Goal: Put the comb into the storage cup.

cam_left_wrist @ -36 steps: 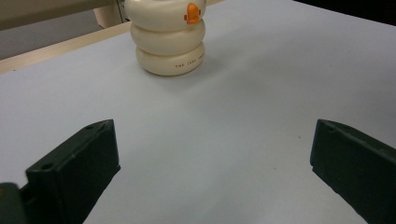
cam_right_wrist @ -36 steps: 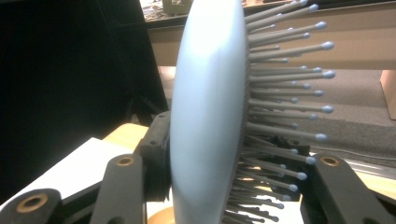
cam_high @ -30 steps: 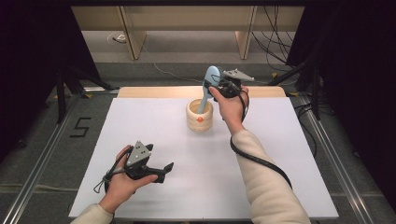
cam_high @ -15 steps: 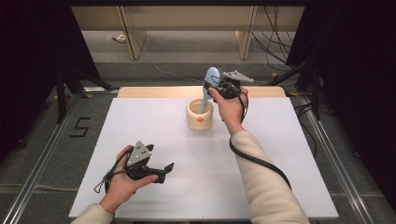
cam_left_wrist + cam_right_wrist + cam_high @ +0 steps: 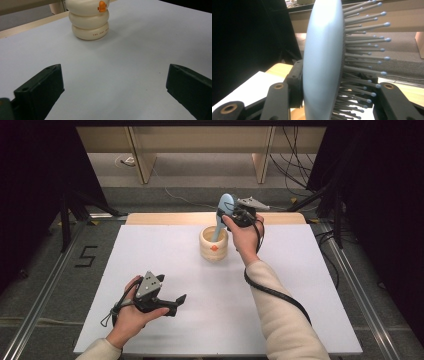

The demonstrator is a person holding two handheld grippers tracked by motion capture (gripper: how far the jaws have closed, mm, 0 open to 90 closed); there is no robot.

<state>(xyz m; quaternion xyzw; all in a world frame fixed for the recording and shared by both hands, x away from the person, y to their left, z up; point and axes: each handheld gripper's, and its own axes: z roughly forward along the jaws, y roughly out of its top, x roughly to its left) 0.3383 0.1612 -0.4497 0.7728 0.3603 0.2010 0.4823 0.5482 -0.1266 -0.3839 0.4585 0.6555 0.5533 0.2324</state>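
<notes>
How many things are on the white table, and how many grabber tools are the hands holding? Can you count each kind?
Cream ring-stacked cup with an orange dot: 1
Light blue plastic hairbrush with grey bristles, standing in the cup: 1
Black two-fingered grippers: 2, the left gripper and the right gripper
Total: 4

Lab – white table (image 5: 165, 270), floor cables (image 5: 295, 165)

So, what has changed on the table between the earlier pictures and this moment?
Nothing has visibly changed. The right tool stays shut on the light blue plastic hairbrush, whose handle stands in the cream ribbed holder with an orange mark. The left tool stays open and empty near the front of the white table.
</notes>
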